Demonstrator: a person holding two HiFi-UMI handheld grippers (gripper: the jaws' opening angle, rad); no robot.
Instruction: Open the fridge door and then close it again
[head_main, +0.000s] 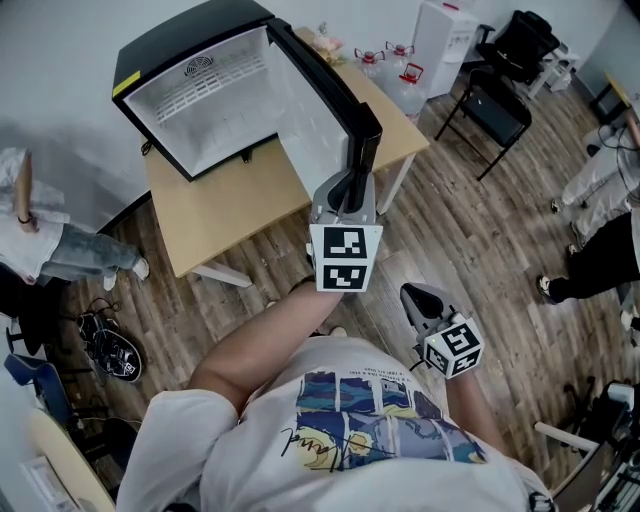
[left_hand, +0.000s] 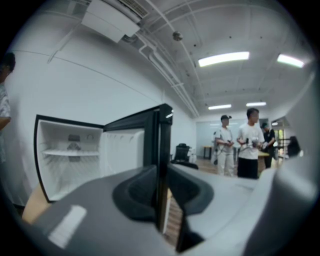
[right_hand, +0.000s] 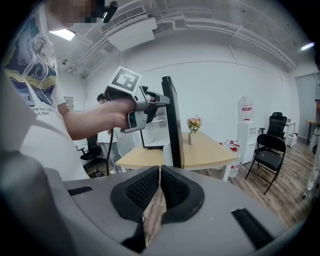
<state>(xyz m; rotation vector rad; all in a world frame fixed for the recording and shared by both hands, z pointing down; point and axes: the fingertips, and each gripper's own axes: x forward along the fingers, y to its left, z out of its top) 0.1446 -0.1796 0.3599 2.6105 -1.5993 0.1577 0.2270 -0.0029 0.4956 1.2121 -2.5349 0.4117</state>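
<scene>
A small black fridge (head_main: 200, 90) stands on a wooden table (head_main: 230, 215), its white inside empty. Its door (head_main: 320, 100) is swung wide open toward me. My left gripper (head_main: 352, 185) reaches up to the door's free edge, and in the left gripper view the thin black door edge (left_hand: 157, 140) runs between the pads of that gripper (left_hand: 161, 195), which clamp it. The right gripper view shows the same grip from the side, the left gripper (right_hand: 162, 100) on the door (right_hand: 172, 125). My right gripper (head_main: 420, 298) hangs near my body, shut and empty (right_hand: 159, 187).
A flower vase (right_hand: 192, 127) sits on the table behind the door. Black chairs (head_main: 495, 100), water bottles (head_main: 400, 65) and a white dispenser (head_main: 440, 35) stand at the back right. People stand at the right (head_main: 600, 250) and left (head_main: 60, 250). Shoes (head_main: 115, 350) lie on the floor.
</scene>
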